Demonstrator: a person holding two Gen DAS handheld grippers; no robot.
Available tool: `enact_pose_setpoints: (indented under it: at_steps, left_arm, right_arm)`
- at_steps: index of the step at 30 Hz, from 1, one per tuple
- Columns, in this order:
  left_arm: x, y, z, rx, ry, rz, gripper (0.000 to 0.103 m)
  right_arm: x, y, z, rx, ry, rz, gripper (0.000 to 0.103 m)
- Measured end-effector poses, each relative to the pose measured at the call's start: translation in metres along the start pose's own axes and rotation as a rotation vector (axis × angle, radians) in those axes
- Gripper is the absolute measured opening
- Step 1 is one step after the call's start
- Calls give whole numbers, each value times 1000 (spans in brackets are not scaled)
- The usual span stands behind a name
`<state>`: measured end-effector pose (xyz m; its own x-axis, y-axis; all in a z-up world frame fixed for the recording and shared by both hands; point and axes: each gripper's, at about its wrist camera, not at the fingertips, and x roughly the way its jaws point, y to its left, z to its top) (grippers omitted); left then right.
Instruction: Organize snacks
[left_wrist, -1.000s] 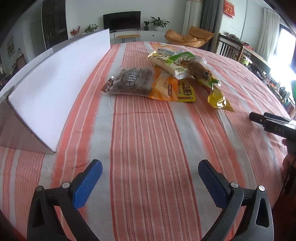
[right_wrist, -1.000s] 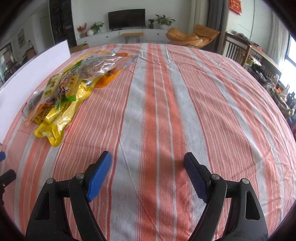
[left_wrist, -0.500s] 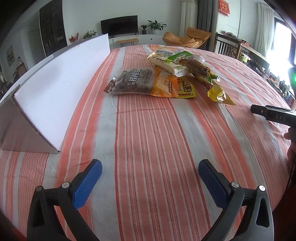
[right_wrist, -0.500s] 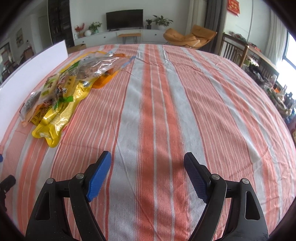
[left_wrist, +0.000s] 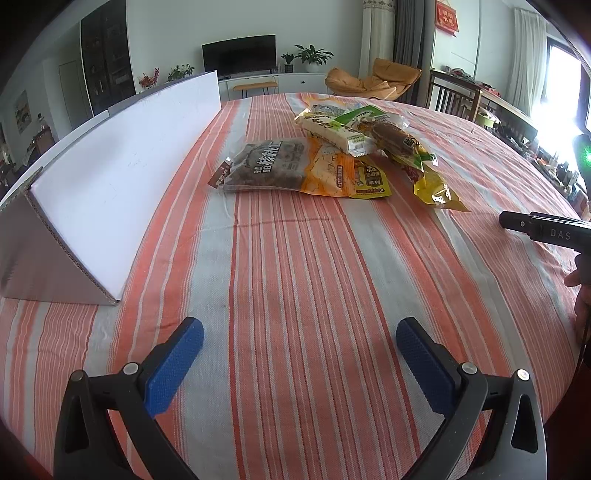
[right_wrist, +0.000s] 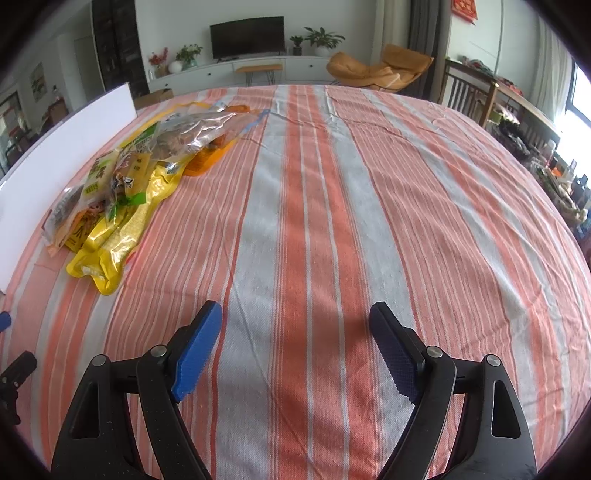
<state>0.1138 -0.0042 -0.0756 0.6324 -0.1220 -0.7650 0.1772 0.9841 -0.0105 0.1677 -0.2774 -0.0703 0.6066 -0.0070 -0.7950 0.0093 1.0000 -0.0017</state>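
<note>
Snack packets (left_wrist: 332, 155) lie heaped mid-table beside the white box (left_wrist: 110, 177), well ahead of the left gripper (left_wrist: 299, 354), jaws spread and empty. Right view: the right gripper (right_wrist: 295, 347), just widened, holds nothing; the pile (right_wrist: 125, 192) sits far left. Nothing is picked yet; reaching forward probably comes next.

a heap of plastic snack packets (left_wrist: 332, 155) lies on the orange-and-grey striped tablecloth (left_wrist: 295, 277), toward the table's far side. to its left in the left wrist view stands a long white cardboard panel (left_wrist: 118, 177), propped at a slant on the cloth. beyond the table sits a tan lounge chair (right_wrist: 380, 68).
</note>
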Motion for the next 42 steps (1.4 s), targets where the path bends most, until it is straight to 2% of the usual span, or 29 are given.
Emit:
enact_pose_setpoints:
  at_steps: [2, 4, 5, 7, 8, 12, 17, 22, 24, 25, 28, 32, 35, 39, 42]
  left_arm:
    - [0, 0, 0, 0, -1, 0, 103]
    - [0, 0, 0, 0, -1, 0, 103]
    - [0, 0, 0, 0, -1, -1, 103]
    - [0, 0, 0, 0, -1, 0, 103]
    - [0, 0, 0, -1, -1, 0, 103]
    - [0, 0, 0, 0, -1, 0, 103]
    - [1, -1, 0, -1, -1, 0, 103]
    - [1, -1, 0, 1, -3, -3, 103]
    - [2, -1, 0, 1, -3, -2, 103]
    - [2, -1, 1, 1, -3, -3, 103]
    - [2, -2, 1, 1, -3, -3, 103]
    - [2, -2, 2, 2, -4, -4, 103]
    - [2, -2, 2, 2, -4, -3, 103]
    - [2, -2, 2, 2, -4, -3, 103]
    - [3, -2, 2, 2, -5, -3, 103]
  right_arm:
    - [2, 2, 2, 0, 17, 4, 88]
    - [4, 4, 9, 20, 71, 7, 88]
    - [4, 5, 15, 41, 98, 37, 88]
    - [3, 12, 26, 111, 122, 178, 87]
    - [1, 18, 31, 126, 124, 219, 87]
    - [4, 61, 49, 49, 147, 287, 87]
    - [24, 107, 58, -112, 203, 229, 86]
    - [29, 116, 55, -123, 193, 201, 83]
    - [26, 119, 51, -139, 182, 208, 71]
    - [23, 122, 49, -156, 175, 214, 55]
    - [16, 128, 41, -196, 167, 198, 53]
    - [7, 115, 30, -180, 159, 231, 50]
    - [-3, 99, 19, -184, 142, 214, 47]
    - [-14, 65, 8, -180, 96, 136, 45]
    - [-21, 34, 7, -120, 56, 63, 45]
